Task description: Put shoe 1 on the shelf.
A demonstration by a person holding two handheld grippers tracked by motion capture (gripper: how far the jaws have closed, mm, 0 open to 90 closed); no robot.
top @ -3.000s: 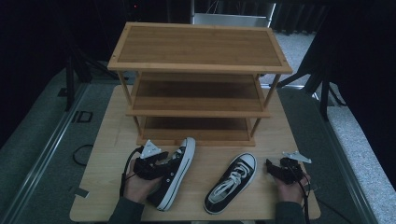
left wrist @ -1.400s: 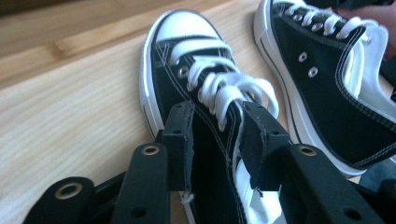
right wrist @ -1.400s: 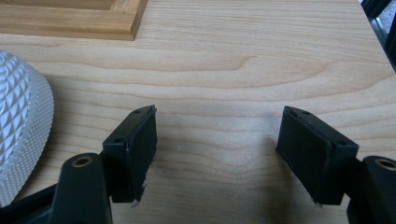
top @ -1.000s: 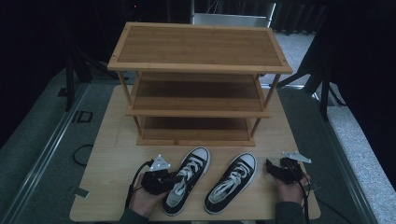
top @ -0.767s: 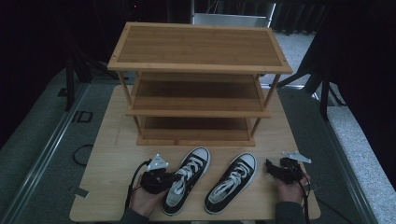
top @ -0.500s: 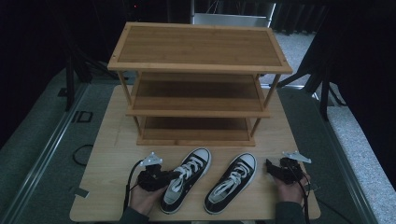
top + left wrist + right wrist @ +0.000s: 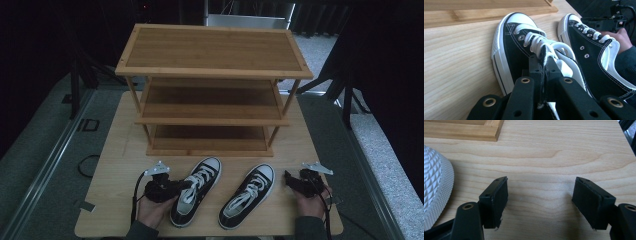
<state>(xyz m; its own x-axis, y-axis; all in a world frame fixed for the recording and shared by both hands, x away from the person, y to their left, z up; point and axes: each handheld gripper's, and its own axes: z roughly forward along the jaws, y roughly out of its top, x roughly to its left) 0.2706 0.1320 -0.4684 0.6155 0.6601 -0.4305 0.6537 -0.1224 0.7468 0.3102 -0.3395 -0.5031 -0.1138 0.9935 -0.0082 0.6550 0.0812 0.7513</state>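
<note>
Two black canvas sneakers with white laces and toe caps stand side by side on the wooden table, toes toward the rack. My left gripper (image 7: 175, 186) (image 7: 542, 62) is shut on the black fabric edge at the opening of the left sneaker (image 7: 196, 192) (image 7: 511, 45). The right sneaker (image 7: 248, 195) (image 7: 596, 60) stands free beside it. To its right, my right gripper (image 7: 289, 179) (image 7: 540, 195) rests low over the table, jaws wide open with bare wood between them. The right sneaker's white toe cap (image 7: 434, 195) shows at the left edge of the right gripper view.
A three-tier bamboo shoe rack (image 7: 212, 70) stands behind the sneakers, all shelves bare. Its bottom rail (image 7: 461, 132) lies just ahead of the right gripper. The table (image 7: 120, 150) has bare wood left of the rack; dark floor and stands surround it.
The left sneaker, tipped on its side in my left gripper three seconds ago, now stands upright beside the right one. My left hand has shifted slightly left. The right gripper has not moved.
</note>
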